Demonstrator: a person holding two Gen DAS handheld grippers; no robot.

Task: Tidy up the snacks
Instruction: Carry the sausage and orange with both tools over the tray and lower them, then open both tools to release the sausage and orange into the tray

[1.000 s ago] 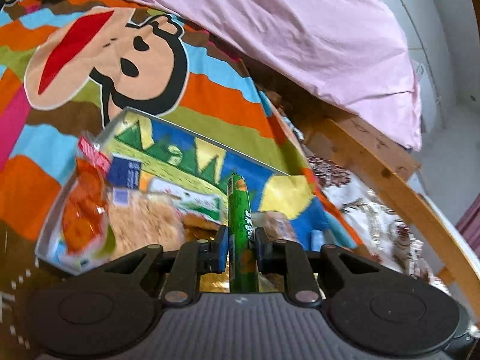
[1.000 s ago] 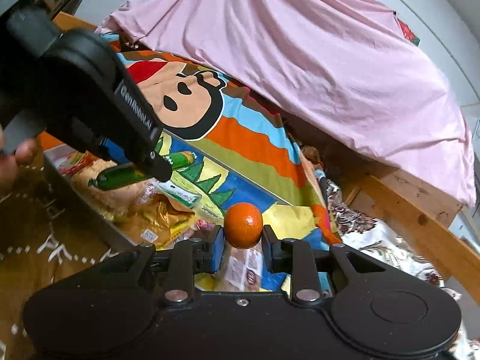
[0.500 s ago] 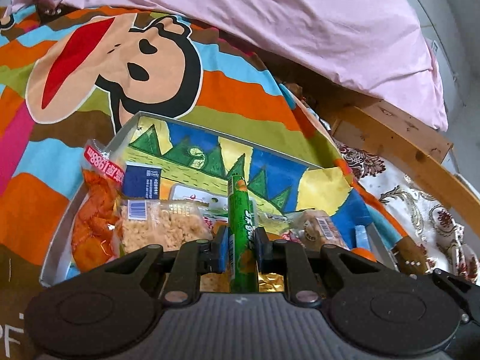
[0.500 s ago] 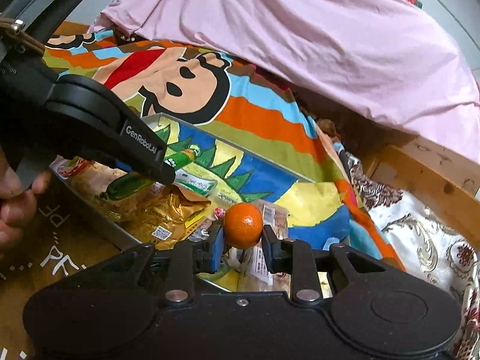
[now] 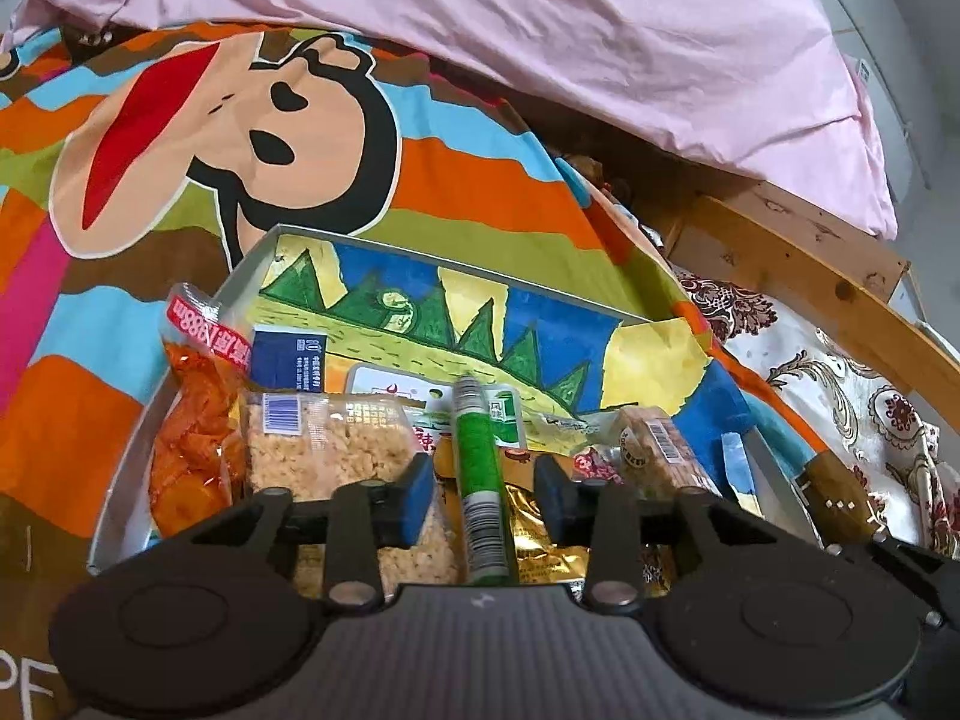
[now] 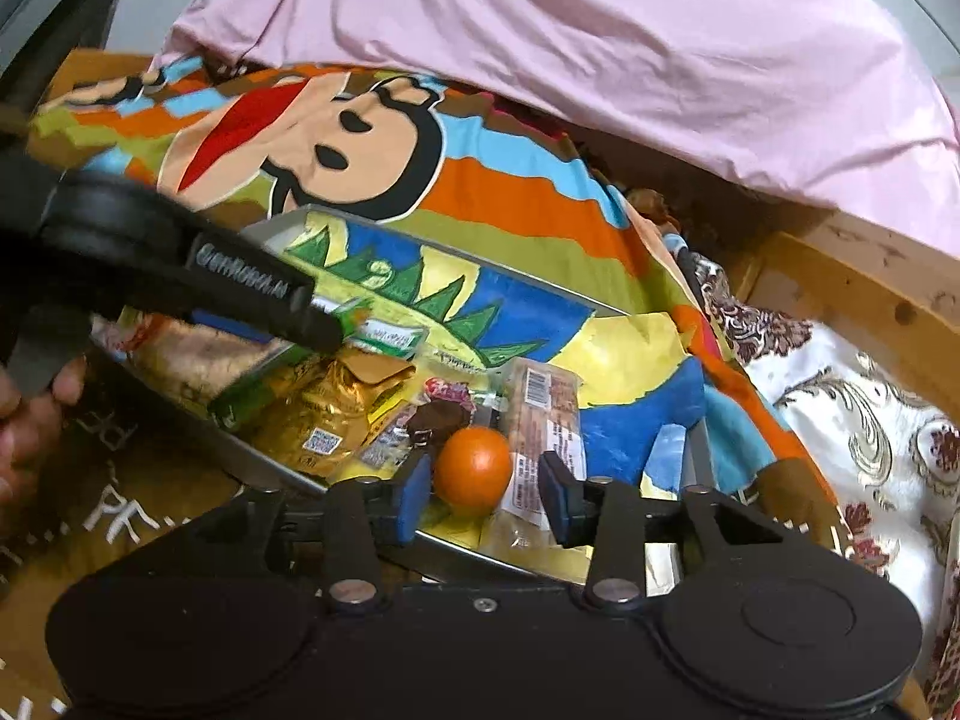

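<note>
- Landmark: a shallow grey box [image 5: 180, 384] with a painted green, yellow and blue floor lies on a striped cartoon bedspread [image 5: 480, 180]. All positions below refer to this box.
- Left gripper [image 5: 485, 495]: positioned over the near edge of the box. Its jaws have just been opening and now stand apart, with a visible gap on each side of the green tube [image 5: 477, 480].
- The green tube lies lengthwise between the blue pads [image 5: 414, 504], on top of a gold foil pack [image 5: 534, 534] inside the box. The pads do not press on it.
- Right gripper [image 6: 485, 495]: positioned over the near right corner of the box. Its jaws have just been opening; neither pad presses on the orange [image 6: 473, 469].
- The orange sits between the jaws, among the wrapped snacks at the near right part of the box. Whether it rests fully on them cannot be told.
- Left part of the box: an orange-red snack bag [image 5: 195, 444] against the left wall, and a clear pack of puffed rice bars [image 5: 330, 450] just beside it.
- Right part of the box: a wrapped brown bar [image 5: 660, 456] with a barcode label.
- Beyond the far wall of the box: a pink sheet [image 5: 540, 30] covers the bed. A wooden bed frame [image 5: 810, 264] runs to the right.
- In the right wrist view, a hand [image 6: 30, 420] holds the left gripper's handle at the left of the box.
</note>
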